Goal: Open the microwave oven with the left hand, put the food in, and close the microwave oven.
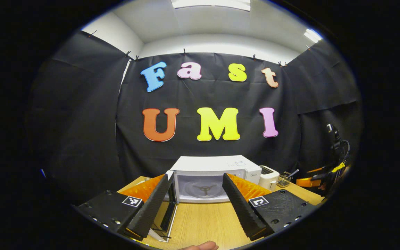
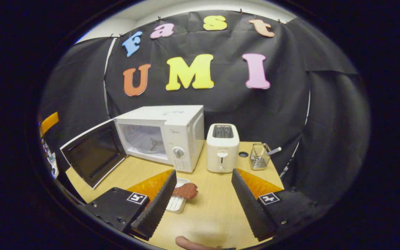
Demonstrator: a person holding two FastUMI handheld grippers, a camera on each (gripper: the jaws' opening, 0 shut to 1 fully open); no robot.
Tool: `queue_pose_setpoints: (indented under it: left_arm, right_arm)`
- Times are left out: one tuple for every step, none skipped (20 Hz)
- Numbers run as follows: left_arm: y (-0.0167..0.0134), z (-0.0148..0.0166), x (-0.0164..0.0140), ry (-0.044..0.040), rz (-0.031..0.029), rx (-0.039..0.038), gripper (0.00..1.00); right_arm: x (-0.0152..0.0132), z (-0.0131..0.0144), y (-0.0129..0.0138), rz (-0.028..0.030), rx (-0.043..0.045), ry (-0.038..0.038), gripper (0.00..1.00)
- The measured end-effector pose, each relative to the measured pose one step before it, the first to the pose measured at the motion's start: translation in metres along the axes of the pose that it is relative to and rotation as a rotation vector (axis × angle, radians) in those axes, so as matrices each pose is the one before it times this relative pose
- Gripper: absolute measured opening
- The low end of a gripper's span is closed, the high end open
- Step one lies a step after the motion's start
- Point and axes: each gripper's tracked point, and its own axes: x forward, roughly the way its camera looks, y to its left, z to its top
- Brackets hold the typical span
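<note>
a fingertip (image 2: 194, 244) is showing at the bottom edge of the right gripper view, nearest the camera. the right gripper (image 2: 200, 199) is standing wide open and gripping nothing; the left gripper (image 1: 194, 203) is likewise spread wide and empty.

going left to right on the light wooden table (image 2: 217, 208): the dark-windowed microwave door (image 2: 92, 156) is hanging fully open, so the opening step is judged complete. the white box-shaped microwave oven (image 2: 172, 135) is showing a bare cavity with its turntable support (image 1: 205, 189). the reddish-brown piece of food (image 2: 185, 190) is lying on a small white ribbed tray (image 2: 177, 203) in front of the oven, just beside the right gripper's left finger. loading and closing are judged outstanding.

further right, a white two-slot toaster (image 2: 222, 147) is standing empty, and a wire mesh basket (image 2: 259, 158) is holding a utensil.
</note>
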Motion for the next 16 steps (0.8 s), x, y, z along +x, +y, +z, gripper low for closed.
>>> queue_pose_setpoints:
  left_arm:
    - [-0.00427,0.00351,0.00557,-0.00328,-0.00304,0.00523,0.95]
    - [-0.00395,0.00430,0.00395,-0.00332,-0.00627,0.00537,0.96]
    - [-0.00251,0.00298,0.00249,-0.00391,-0.00659,0.00629,0.96]
    - [-0.00151,0.00318,0.00096,-0.00643,0.00025,0.00607,0.96]
    - [0.00002,0.00234,0.00142,-0.00865,0.00255,0.00471,0.96]
    - [-0.00057,0.00079,-0.00007,-0.00727,0.00103,0.00126,0.96]
    - [-0.00194,-0.00024,0.00030,-0.00468,-0.00418,-0.00015,0.95]
    - [-0.00192,-0.00172,-0.00002,-0.00155,-0.00612,-0.00178,0.95]
    - [0.00024,-0.00202,0.00084,0.00275,-0.00035,-0.00289,0.96]
    - [0.00024,-0.00316,0.00048,0.00554,0.00062,0.00007,0.96]
    - [0.00104,-0.00263,0.00058,0.00639,0.00016,0.00336,0.96]
    - [0.00144,-0.00253,-0.00007,0.00370,0.00365,0.00393,0.96]
    - [0.00029,-0.00261,0.00060,0.00852,0.00190,0.00436,0.95]
    - [-0.00108,-0.00546,0.00012,0.01418,-0.00138,0.00524,0.95]
    - [-0.00133,-0.00352,-0.00090,0.01031,-0.00124,0.00551,0.96]
    - [-0.00014,-0.00135,-0.00079,0.00430,-0.00214,0.00565,0.96]
  right_arm:
    - [0.01395,-0.00892,0.00070,0.03530,0.02769,0.04673,1.00]
    - [0.01204,-0.00743,0.00179,0.03606,0.03106,0.04593,1.00]
    - [0.01064,-0.00862,0.00077,0.03626,0.04311,0.04849,0.97]
    - [0.01055,-0.00603,0.00006,0.03965,0.05074,0.03888,0.96]
    - [0.01093,-0.00385,-0.00096,0.03561,0.04794,0.03346,0.84]
    - [0.01068,-0.00346,-0.00092,0.03075,0.03554,0.03249,0.94]
    - [0.01041,-0.00522,-0.00201,0.02415,0.03344,0.03284,0.81]
    - [0.01037,-0.00301,-0.00329,0.01826,0.04172,0.02796,0.92]
    - [0.00865,-0.00556,-0.00090,0.02429,0.03940,0.03151,0.91]
    - [0.00638,-0.00573,-0.00102,0.02146,0.04169,0.02650,0.89]
    - [0.00614,-0.00355,0.00064,0.02500,0.03201,0.01966,0.75]
    - [0.00485,-0.00454,0.00315,0.03352,0.01807,0.02258,0.72]
    - [0.00216,-0.00810,0.00707,0.05115,0.01268,0.04079,0.61]
    - [0.00641,-0.00788,-0.00348,0.00905,0.04132,0.01354,0.42]
    - [-0.00115,0.00229,0.00115,0.00315,0.04118,0.00606,0.23]
    - [-0.00249,-0.00078,0.00141,0.00130,0.00221,0.00076,0.15]
